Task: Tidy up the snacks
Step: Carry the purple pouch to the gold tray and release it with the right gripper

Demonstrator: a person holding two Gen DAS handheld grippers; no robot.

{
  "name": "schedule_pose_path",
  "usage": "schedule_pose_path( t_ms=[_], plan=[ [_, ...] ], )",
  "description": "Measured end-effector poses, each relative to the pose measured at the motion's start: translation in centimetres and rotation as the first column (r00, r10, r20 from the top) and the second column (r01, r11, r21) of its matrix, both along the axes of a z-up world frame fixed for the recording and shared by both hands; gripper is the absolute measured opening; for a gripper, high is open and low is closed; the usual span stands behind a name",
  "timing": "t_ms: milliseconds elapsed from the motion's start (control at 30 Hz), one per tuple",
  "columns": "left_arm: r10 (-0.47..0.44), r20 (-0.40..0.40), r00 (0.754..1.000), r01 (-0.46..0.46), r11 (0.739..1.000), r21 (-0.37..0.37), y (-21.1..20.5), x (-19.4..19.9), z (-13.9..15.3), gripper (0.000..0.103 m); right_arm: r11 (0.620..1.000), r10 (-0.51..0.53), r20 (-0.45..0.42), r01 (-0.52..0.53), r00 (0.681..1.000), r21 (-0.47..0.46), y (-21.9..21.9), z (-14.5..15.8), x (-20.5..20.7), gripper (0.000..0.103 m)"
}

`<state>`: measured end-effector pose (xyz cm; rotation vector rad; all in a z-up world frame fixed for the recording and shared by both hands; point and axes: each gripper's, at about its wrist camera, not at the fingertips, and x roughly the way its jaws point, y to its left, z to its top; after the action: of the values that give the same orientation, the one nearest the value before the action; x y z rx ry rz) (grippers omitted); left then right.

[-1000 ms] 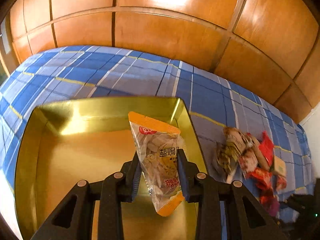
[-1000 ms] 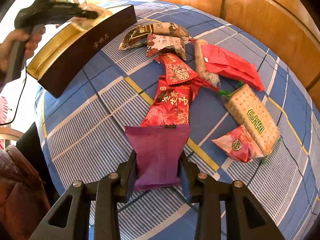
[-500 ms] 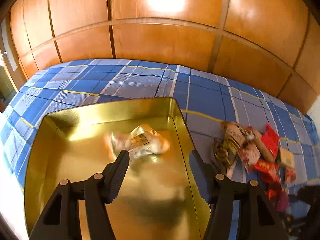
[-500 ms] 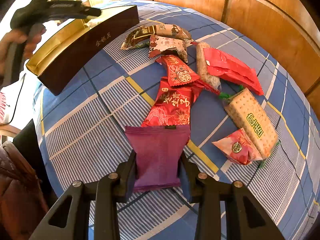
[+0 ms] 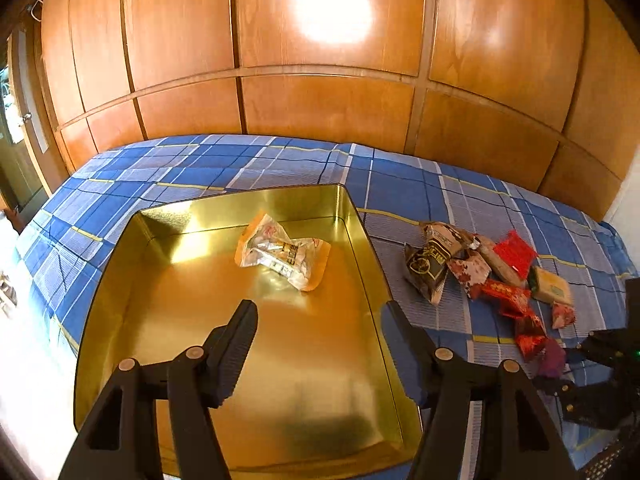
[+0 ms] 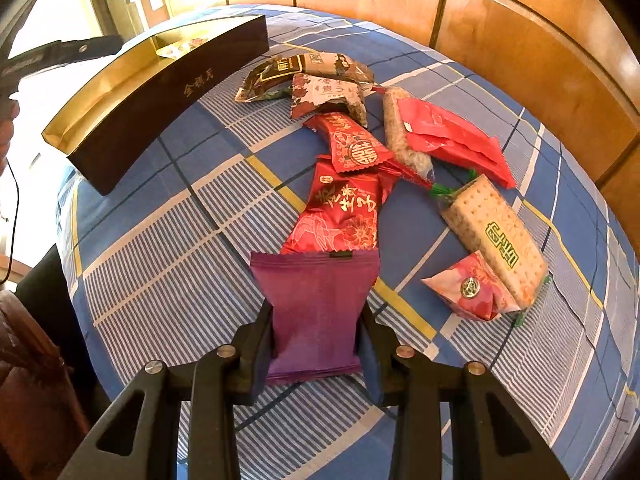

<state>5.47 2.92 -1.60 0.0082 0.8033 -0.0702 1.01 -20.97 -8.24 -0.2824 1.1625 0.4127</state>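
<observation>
A gold-lined box point(image 5: 120, 280) sits on the blue checked cloth; in the right wrist view it shows as a dark box point(image 6: 168, 92) at the far left. An orange-edged clear snack packet point(image 5: 282, 252) lies inside it near the far wall. My left gripper point(image 5: 320, 312) is open and empty above the box. My right gripper point(image 6: 316, 320) is shut on a purple snack packet point(image 6: 316, 304) just above the cloth, at the near end of a pile of snacks point(image 6: 360, 160).
The pile holds red packets point(image 6: 344, 208), a cracker pack point(image 6: 496, 236), a brown packet point(image 6: 288, 72) and a small pink packet point(image 6: 468, 292). It lies right of the box point(image 5: 480, 272). Wooden panelling point(image 5: 320, 80) stands behind the table. The cloth drops off at the left edge point(image 6: 68, 240).
My left gripper opened and let go of the orange-edged packet, which dropped into the box, then pulled back and up. My right gripper kept its hold on the purple packet.
</observation>
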Motion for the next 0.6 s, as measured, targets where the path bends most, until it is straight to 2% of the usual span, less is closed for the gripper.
schedule_pose_path(
  t_ms=[500, 600],
  plan=[
    [0.068, 0.002, 0.998, -0.068, 0.997, -0.022, 2.7, -1.3, -0.6, 0.068, 0.995, -0.093, 0.013, 0.093, 0.996, -0.047, 2.0, 0.6, -2.0, 0.036],
    [0.086, 0.001, 0.996, -0.086, 0.996, -0.030, 3.5, -1.4, -0.8, 0.069, 0.994, -0.108, -0.007, 0.108, 0.994, -0.025, 2.4, 1.0, -2.6, 0.036]
  ],
)
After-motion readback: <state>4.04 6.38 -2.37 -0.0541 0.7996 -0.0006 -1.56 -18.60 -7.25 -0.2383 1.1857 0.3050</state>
